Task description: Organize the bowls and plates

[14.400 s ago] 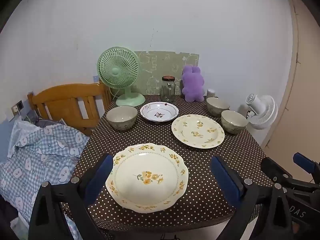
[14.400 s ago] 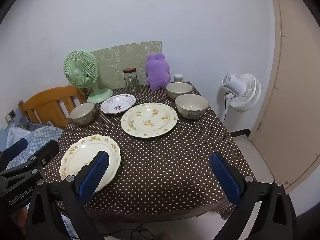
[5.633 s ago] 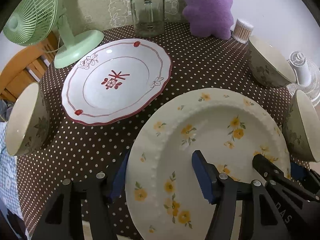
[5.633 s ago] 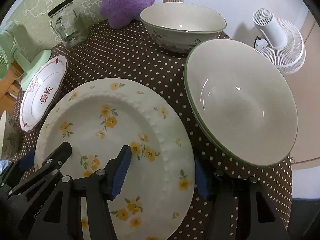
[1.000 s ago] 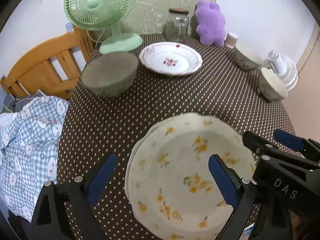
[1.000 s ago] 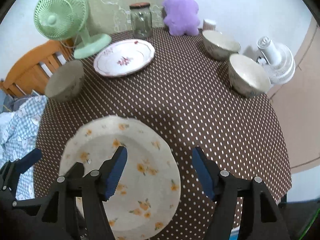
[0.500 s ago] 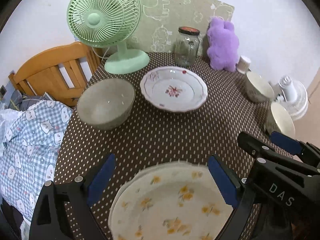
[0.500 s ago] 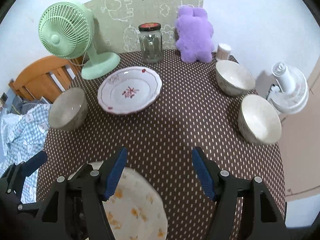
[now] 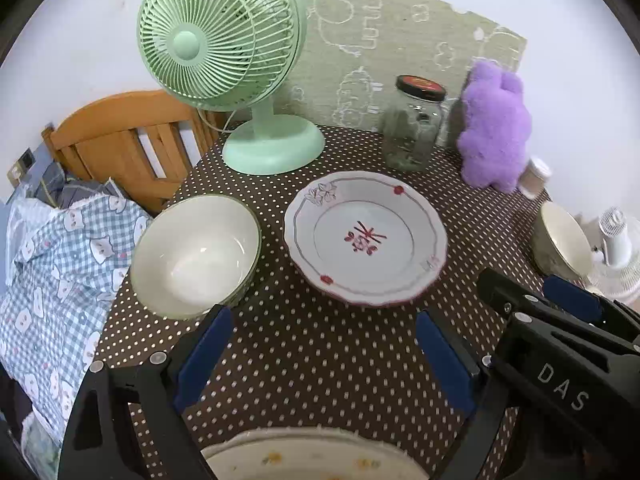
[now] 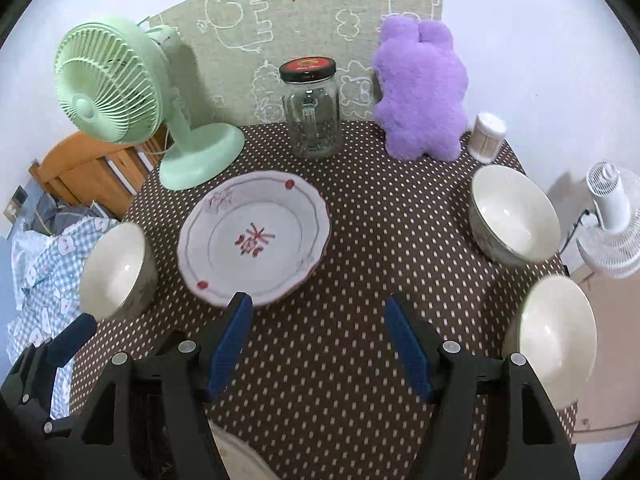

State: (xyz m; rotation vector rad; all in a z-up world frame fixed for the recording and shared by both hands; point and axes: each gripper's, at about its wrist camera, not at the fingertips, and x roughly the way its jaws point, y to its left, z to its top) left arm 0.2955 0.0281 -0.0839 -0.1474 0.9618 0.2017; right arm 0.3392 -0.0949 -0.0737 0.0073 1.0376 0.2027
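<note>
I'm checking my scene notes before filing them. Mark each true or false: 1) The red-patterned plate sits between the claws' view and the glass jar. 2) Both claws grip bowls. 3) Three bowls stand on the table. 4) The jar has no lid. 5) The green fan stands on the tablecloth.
1) True: the red-patterned plate lies in front of the glass jar.
2) False: the left claw and right claw are open and empty.
3) True: bowls.
4) False: it has a dark lid.
5) True: green fan.

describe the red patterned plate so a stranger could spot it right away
Start at the green fan at the back of the dotted table. The plate lies just in front, between fan and glass jar. It alone has a red flower centre and red rim.
</note>
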